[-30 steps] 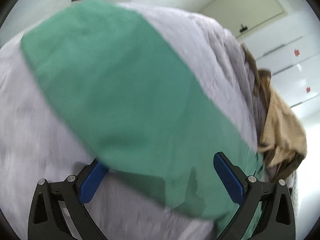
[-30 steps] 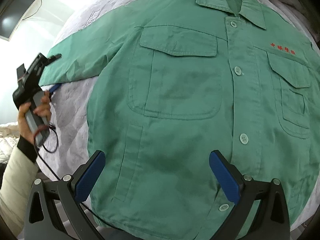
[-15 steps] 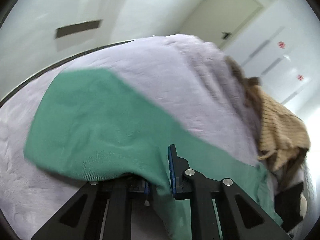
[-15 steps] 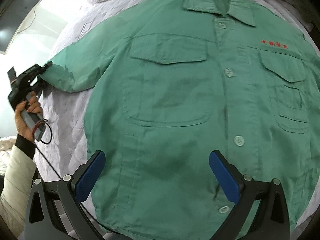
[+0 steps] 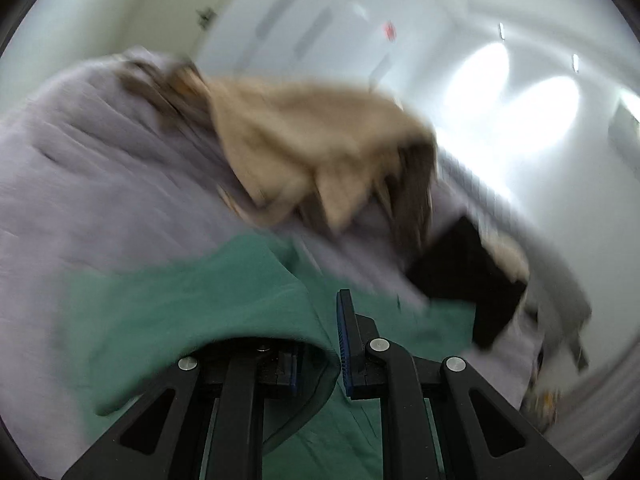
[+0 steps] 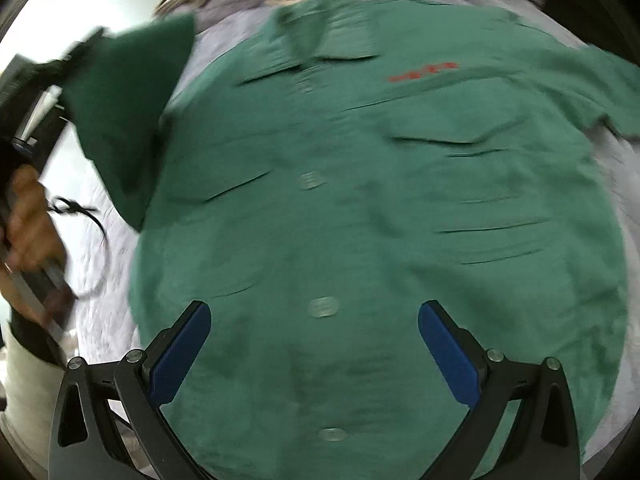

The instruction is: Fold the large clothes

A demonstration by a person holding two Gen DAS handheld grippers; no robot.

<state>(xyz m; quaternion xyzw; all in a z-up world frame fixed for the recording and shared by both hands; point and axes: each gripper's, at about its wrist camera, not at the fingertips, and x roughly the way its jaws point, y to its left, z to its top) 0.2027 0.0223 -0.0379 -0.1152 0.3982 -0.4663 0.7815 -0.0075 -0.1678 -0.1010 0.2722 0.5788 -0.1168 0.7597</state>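
Observation:
A large green button-up shirt [image 6: 360,208] lies face up on a pale lilac bedspread [image 6: 108,280], collar away from me, red lettering on the chest. My left gripper [image 5: 320,344] is shut on the end of the shirt's sleeve [image 5: 208,304], which drapes over its fingers. In the right wrist view that sleeve [image 6: 128,112] hangs lifted at the upper left, with a person's hand [image 6: 28,216] on the left gripper's handle. My right gripper [image 6: 316,344] hovers open above the shirt's lower front near the button line, nothing between its pads.
A heap of beige and brown clothes [image 5: 320,148] sits on the bedspread [image 5: 80,168] beyond the shirt, with a black item [image 5: 468,272] to its right. White walls and cupboard doors rise behind. A black cable [image 6: 92,224] loops by the hand.
My left gripper closed on the sleeve end and swung it up and inward toward the shirt body. The right gripper shifted toward the shirt's middle, still open.

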